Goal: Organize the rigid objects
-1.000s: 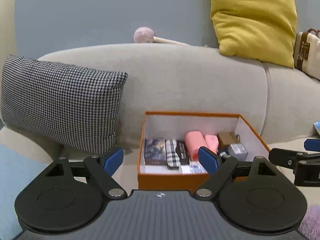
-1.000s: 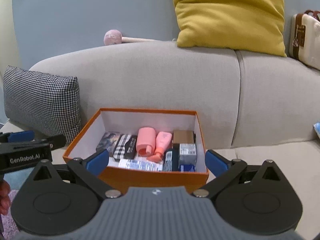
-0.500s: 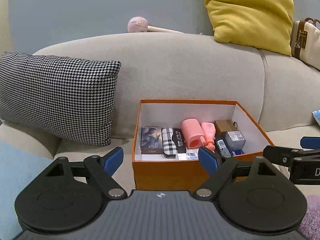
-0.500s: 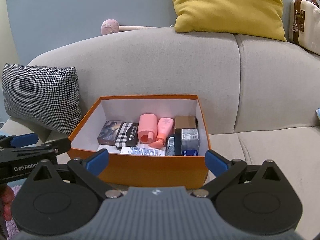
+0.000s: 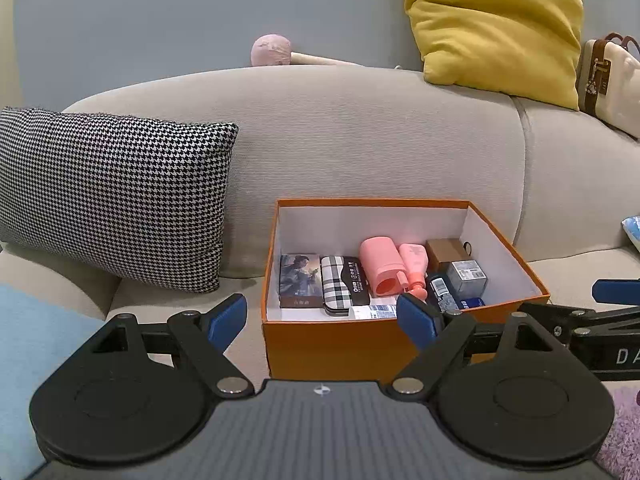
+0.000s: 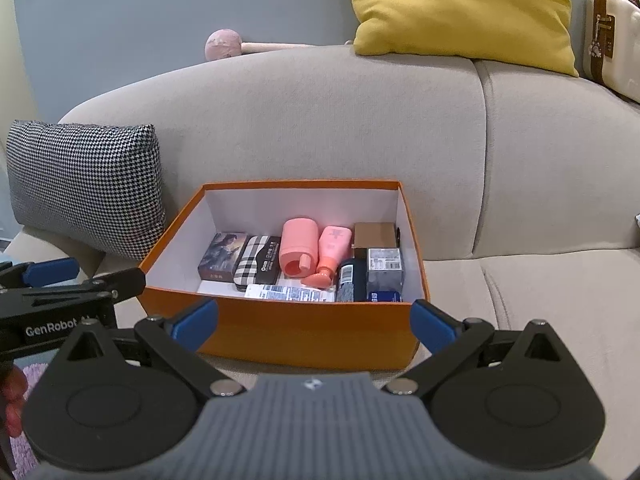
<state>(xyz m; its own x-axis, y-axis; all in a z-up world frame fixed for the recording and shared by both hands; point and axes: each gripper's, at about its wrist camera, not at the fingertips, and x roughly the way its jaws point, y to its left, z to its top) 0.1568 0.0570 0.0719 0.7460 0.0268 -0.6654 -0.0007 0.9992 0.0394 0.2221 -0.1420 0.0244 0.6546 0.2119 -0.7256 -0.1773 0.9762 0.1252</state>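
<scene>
An orange box (image 5: pixel 332 344) (image 6: pixel 304 332) with white inner walls sits on the sofa seat. Inside lie a picture card box (image 6: pixel 222 256), a plaid case (image 6: pixel 252 264), a pink container (image 6: pixel 296 250), a pink bottle (image 6: pixel 330 254), a brown box (image 6: pixel 374 234), a grey box (image 6: pixel 384 268) and a dark blue tube (image 6: pixel 350 282). My left gripper (image 5: pixel 322 318) is open and empty, in front of the box's left half. My right gripper (image 6: pixel 314 326) is open and empty, in front of the box's near wall. Each gripper shows at the edge of the other's view.
A houndstooth cushion (image 5: pixel 108 200) leans on the grey sofa back (image 5: pixel 360 132) left of the box. A yellow cushion (image 5: pixel 496 24), a pink-headed mallet (image 5: pixel 276 52) and a cream case (image 5: pixel 608 80) rest on top of the sofa back. A light blue cloth (image 5: pixel 28 340) lies at left.
Both grippers have risen and pulled back a little, so the box sits lower in view and more of its inside shows. Both stay open and empty.
</scene>
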